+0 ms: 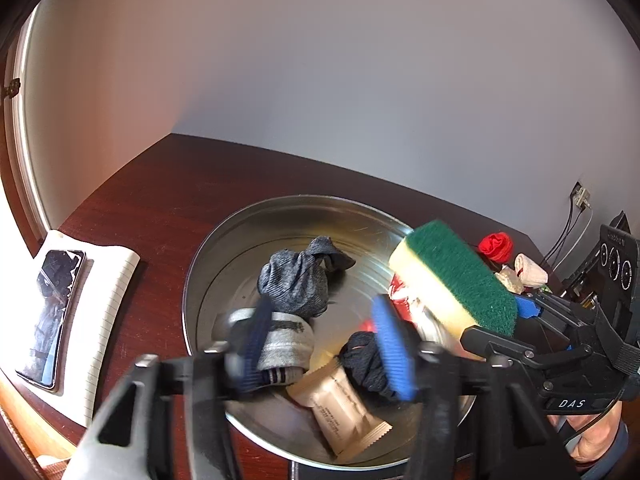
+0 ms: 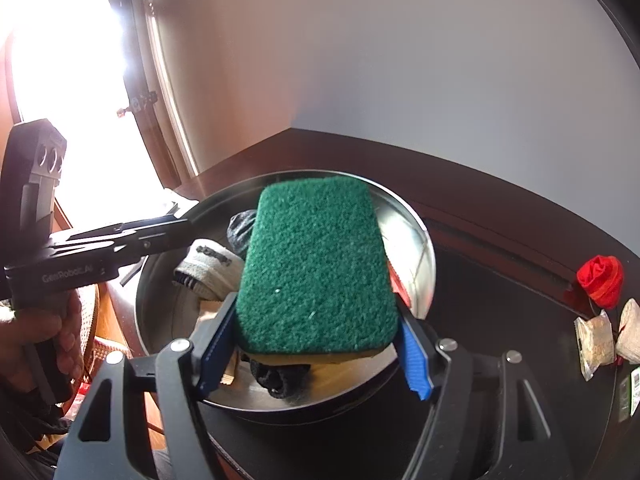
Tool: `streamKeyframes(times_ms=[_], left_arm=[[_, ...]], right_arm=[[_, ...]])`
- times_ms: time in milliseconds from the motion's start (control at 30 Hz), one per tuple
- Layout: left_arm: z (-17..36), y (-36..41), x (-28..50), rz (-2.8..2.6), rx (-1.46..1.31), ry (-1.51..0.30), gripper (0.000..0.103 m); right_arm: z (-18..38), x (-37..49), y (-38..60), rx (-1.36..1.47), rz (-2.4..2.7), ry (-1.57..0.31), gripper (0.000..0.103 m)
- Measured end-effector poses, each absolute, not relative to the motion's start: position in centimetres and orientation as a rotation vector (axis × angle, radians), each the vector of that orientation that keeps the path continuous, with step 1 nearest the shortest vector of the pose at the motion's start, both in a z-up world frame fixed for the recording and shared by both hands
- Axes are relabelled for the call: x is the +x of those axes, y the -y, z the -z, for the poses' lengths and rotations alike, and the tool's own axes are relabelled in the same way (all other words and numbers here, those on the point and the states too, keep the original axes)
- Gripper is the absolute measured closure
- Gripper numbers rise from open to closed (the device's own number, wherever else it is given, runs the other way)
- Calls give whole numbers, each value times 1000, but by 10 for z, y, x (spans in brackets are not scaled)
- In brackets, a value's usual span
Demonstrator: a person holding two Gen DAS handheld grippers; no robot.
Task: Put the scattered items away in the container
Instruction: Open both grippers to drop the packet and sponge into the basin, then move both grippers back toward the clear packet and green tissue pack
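A round metal bowl sits on a dark wooden table. Inside lie a dark grey sock ball, a light grey sock, a navy sock, a tan snack packet and a red packet. My left gripper hovers open over the bowl's near side, holding nothing. My right gripper is shut on a green-and-yellow sponge, held green side up above the bowl's right part. A red sock ball lies on the table outside the bowl.
Right of the bowl lie a white rolled sock and a small clear packet. A phone rests on a lined notepad at the left. Cables hang from a wall socket. A bright window is on the left.
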State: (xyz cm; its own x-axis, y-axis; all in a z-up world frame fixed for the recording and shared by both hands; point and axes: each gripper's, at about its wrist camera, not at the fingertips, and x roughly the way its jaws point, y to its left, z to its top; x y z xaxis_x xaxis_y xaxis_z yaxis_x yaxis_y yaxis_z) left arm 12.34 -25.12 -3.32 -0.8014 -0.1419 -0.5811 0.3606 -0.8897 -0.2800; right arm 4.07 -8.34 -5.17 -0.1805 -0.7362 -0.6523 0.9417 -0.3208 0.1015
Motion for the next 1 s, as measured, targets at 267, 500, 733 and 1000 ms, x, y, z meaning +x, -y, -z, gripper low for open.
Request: streamKeyframes(times_ms=[267, 500, 733, 1000], left_arm=[[23, 218, 106, 2760, 832, -499, 27], [15, 230, 106, 2668, 745, -515, 26], [10, 211, 84, 2660, 763, -464, 26], [10, 171, 49, 2705, 831, -409, 26]], right_arm=[[49, 16, 50, 778, 1824, -303, 22], [-16, -12, 29, 1020, 1604, -44, 9], [-112, 15, 4, 941, 1551, -35, 0], [-121, 14, -19, 1000, 1484, -90, 0]])
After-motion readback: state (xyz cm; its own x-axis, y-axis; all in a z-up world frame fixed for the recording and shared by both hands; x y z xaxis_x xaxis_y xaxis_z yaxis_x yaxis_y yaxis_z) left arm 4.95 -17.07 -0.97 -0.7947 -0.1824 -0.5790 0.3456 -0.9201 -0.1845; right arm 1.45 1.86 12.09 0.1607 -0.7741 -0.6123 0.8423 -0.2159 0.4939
